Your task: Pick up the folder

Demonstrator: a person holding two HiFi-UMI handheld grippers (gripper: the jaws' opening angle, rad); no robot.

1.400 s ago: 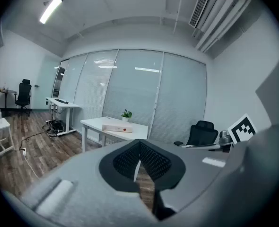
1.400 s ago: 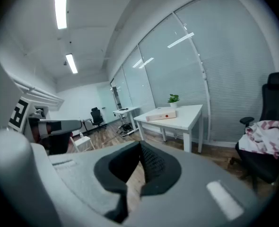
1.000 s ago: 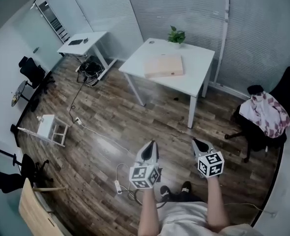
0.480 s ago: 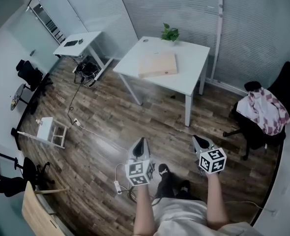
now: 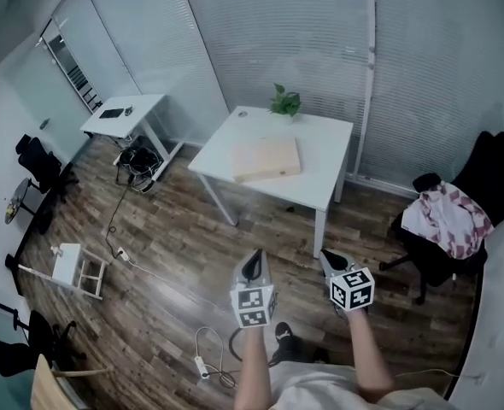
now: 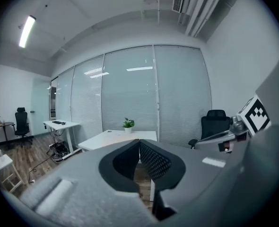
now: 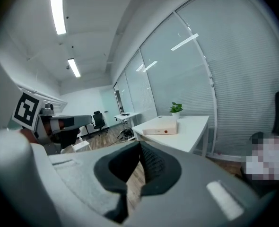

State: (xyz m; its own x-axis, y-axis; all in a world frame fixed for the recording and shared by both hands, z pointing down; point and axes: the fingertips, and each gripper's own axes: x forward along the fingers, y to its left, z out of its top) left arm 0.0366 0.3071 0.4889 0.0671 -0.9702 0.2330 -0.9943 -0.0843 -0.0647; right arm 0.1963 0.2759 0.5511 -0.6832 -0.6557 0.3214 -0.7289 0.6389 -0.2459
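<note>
A flat beige folder [image 5: 266,159] lies on the white table [image 5: 320,169] across the room; it shows as a pale box [image 7: 161,125] in the right gripper view. Both grippers hang over the wooden floor, well short of the table. My left gripper [image 5: 254,264] is shut and holds nothing, jaws together [image 6: 139,142]. My right gripper [image 5: 330,258] is also shut and empty, tips meeting [image 7: 140,144]. From the left gripper view the table [image 6: 111,137] is visible, but the folder is not made out.
A small potted plant [image 5: 284,102] stands at the table's far edge. A black office chair draped with a patterned cloth [image 5: 444,219] is at the right. A second white desk [image 5: 124,114], cables on the floor [image 5: 211,348] and a small white stool [image 5: 68,266] lie left.
Both grippers and the person have moved forward toward the table, which now sits lower and closer in the head view. The jaws stayed shut.
</note>
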